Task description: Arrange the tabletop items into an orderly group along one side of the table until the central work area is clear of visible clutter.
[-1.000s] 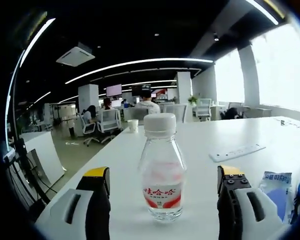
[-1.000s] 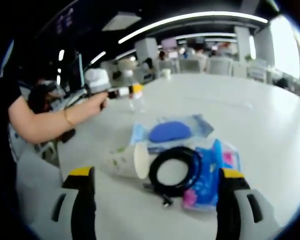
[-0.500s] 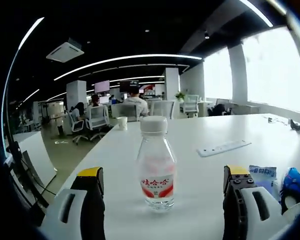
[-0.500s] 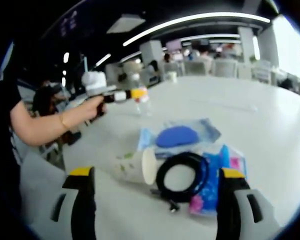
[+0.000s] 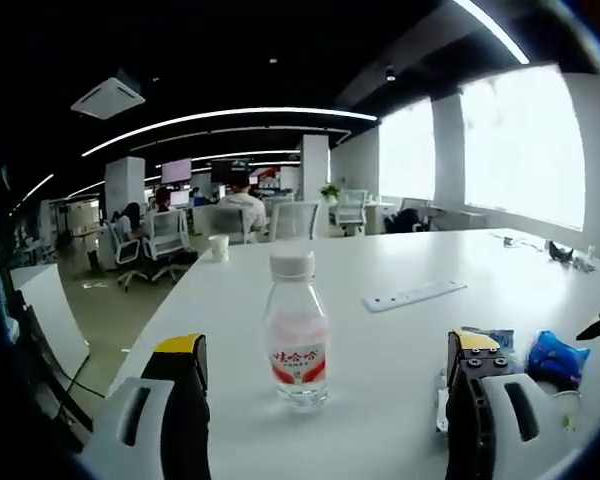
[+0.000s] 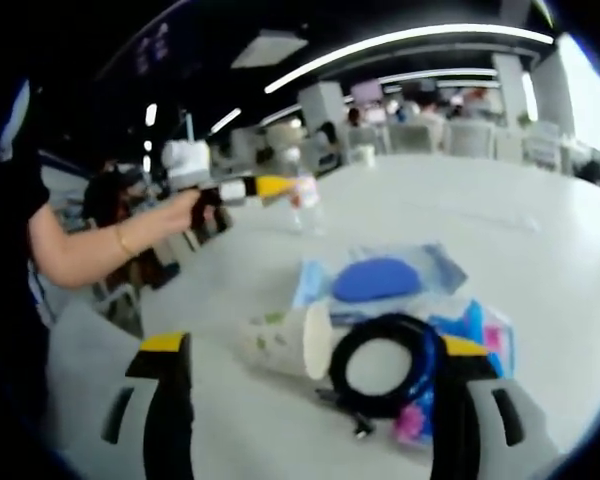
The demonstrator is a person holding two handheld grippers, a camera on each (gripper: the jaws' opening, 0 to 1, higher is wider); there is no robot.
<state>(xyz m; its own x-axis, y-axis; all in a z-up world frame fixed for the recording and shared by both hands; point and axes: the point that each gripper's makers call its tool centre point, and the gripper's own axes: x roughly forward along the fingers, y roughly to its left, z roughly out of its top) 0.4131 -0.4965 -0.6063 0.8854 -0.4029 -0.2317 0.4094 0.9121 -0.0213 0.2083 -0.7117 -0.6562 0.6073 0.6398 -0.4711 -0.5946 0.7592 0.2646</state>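
Clear plastic water bottle with white cap and red label (image 5: 296, 342): upright on the white table (image 5: 400, 340), between and beyond the spread jaws of the left gripper (image 5: 325, 385), untouched. Beyond the bottle to the right, a long white power strip (image 5: 413, 295). Near the bottle, a clutter group: tipped paper cup (image 6: 288, 340), coiled black cable (image 6: 385, 365), blue pad in clear wrapper (image 6: 380, 278). Right gripper (image 6: 310, 385): jaws spread, empty, over this group.
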